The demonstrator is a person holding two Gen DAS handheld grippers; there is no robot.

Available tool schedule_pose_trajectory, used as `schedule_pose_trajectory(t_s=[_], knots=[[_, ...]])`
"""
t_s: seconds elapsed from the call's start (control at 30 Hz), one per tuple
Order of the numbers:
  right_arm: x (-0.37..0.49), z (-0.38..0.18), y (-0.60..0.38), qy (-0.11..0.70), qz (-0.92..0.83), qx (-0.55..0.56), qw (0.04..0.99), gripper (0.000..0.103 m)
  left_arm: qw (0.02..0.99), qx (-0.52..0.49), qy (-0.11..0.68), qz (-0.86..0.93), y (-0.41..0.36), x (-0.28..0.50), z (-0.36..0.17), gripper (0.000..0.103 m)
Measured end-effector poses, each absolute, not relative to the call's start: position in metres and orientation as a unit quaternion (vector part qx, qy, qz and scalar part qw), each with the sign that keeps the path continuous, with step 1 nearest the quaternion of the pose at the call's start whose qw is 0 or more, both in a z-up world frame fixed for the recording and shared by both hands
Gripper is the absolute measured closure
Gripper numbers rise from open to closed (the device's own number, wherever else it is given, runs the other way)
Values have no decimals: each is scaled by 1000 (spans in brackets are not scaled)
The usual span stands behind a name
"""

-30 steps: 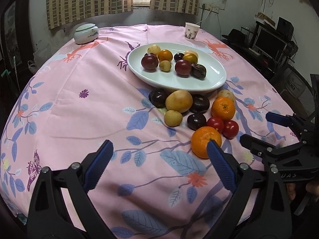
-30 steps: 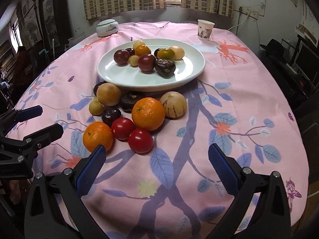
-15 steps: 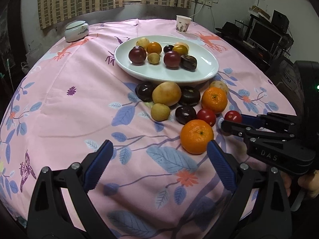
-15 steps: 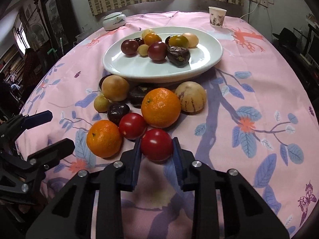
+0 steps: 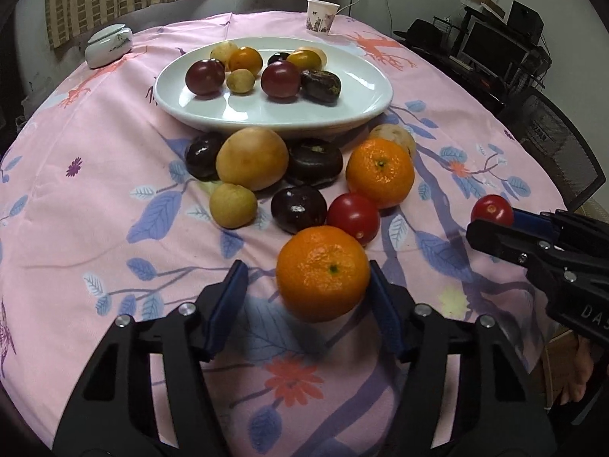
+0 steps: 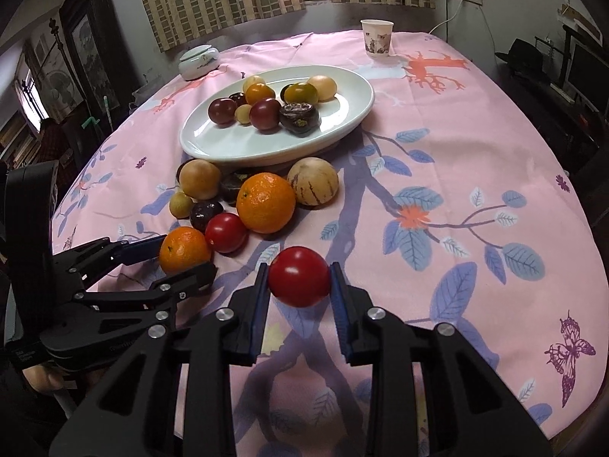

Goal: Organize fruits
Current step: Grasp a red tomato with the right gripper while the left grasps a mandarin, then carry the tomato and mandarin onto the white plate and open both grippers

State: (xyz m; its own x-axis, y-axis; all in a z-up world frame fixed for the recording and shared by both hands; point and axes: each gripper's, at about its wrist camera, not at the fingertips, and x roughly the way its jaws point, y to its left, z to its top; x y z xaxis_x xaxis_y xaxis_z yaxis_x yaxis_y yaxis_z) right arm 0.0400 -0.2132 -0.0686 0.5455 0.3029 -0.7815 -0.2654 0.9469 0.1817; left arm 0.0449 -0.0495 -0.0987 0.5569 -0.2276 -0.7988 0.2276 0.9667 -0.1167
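Clamped in the right gripper (image 6: 299,283): a red tomato (image 6: 299,276), raised just above the pink tabletop (image 6: 437,144), near of the fruit pile. Only in the right wrist view: striped pale melon (image 6: 313,180) whole, right of the large orange (image 6: 265,202). Around a small orange (image 5: 322,273), the left gripper (image 5: 304,297), spread; right pad touching, left pad apart. Far behind, white plate (image 5: 354,76) loaded with fruit. Both grippers levelled forward, low, side by side.
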Motion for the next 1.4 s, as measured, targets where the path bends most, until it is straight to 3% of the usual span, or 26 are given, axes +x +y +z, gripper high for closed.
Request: schedule_pose_trajectory(t_s=[1.07, 1.4], knots=[[34, -63, -195, 445, 182, 11, 876, 72, 897, -27, 423, -125, -19, 29, -63, 59], [75, -44, -165, 440, 222, -13, 870, 72, 908, -29, 406, -101, 4, 81, -39, 59]])
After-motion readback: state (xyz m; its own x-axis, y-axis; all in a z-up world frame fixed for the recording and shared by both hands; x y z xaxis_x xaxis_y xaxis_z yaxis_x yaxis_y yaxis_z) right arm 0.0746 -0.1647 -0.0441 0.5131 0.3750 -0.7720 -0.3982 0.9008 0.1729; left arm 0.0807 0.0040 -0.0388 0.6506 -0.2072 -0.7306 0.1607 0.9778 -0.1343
